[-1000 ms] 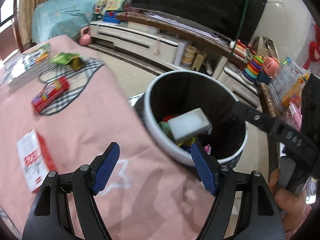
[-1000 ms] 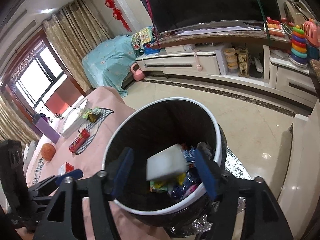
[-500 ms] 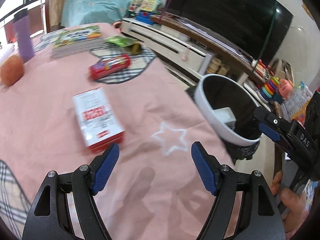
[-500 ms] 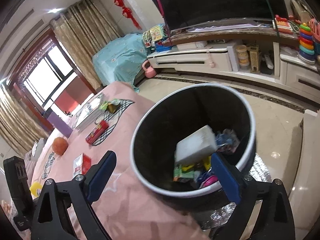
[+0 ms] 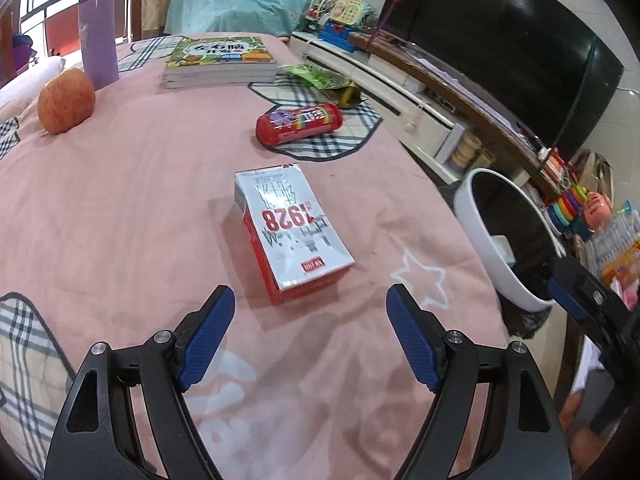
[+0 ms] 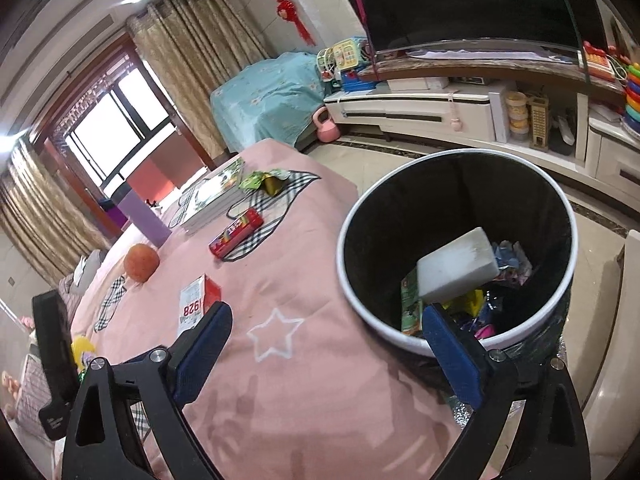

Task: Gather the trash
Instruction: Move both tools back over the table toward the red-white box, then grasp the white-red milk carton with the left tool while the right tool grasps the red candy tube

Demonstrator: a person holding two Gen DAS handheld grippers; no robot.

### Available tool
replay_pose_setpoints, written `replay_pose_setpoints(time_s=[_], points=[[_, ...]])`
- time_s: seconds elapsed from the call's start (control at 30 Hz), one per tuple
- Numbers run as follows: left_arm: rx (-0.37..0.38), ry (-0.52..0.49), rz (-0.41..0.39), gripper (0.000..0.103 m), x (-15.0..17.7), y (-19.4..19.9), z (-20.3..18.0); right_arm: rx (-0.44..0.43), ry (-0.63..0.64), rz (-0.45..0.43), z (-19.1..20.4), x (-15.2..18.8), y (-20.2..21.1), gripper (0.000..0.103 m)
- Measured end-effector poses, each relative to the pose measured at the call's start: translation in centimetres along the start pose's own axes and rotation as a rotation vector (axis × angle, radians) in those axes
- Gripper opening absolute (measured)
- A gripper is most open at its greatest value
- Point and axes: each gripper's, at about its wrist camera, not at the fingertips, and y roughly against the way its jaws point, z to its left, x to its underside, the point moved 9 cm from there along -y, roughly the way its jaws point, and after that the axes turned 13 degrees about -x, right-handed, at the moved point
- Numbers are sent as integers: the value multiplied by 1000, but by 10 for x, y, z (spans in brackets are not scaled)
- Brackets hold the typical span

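left gripper (image 5: pixel 308 316): your jaws just opened wider, nothing held, milk carton (image 5: pixel 290 232) just ahead;
right gripper (image 6: pixel 324 336): jaws spread wide, empty, by the bin (image 6: pixel 360 216)

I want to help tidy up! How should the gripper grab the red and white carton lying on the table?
Probably across its two long red sides, coming down from above. The carton lies flat on the pink cloth, nearly end-on to the open left gripper, so those sides roughly face the pads. Its width looks narrower than the gap, and nothing sits close beside it.
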Motion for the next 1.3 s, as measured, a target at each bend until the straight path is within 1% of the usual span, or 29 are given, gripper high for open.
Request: replay_pose_setpoints(time_s=[0.13,0.2,0.3,0.33,0.37,0.43,0.53,0.63,0.7,0.87,0.97,1.03,1.17,1.3], points=[[-26,13,25,80,-8,-19,-1,-3,15,12,9,3,-5,97],[-31,20,20,80,-12,-24,-1,-5,19,16,11,4,-6,97],[-68,-4,5,78,-16,-32,0,-5,29,19,15,3,-9,97],[-72,-16,4,66,-16,-34,0,-5,32,21,16,3,-10,97],[-71,-24,10,58,-14,-37,1,-5,34,22,17,2,-11,97],[-57,-24,-4,57,-15,-36,5,-4,35,24,20,2,-15,97],[-57,-16,-28,57,-16,-28,16,-12,36,32,25,3,-22,97],[-55,5,-44,56,-16,-20,32,-24,48,47,32,3,-32,97],[-54,33,-43,56,-14,-15,49,-32,61,56,38,3,-40,97],[-72,79,-57,56,-10,-9,82,-62,79,76,56,2,-70,97],[-71,89,-40,56,-4,-16,91,-80,71,100,65,0,-97,96],[-53,103,-24,56,2,-23,95,-96,64,115,71,-2,-115,94],[-32,114,-46,56,2,-22,96,-91,56,141,78,-12,-155,82],[-12,117,-55,56,3,-21,95,-70,32,161,79,-22,-190,79]])
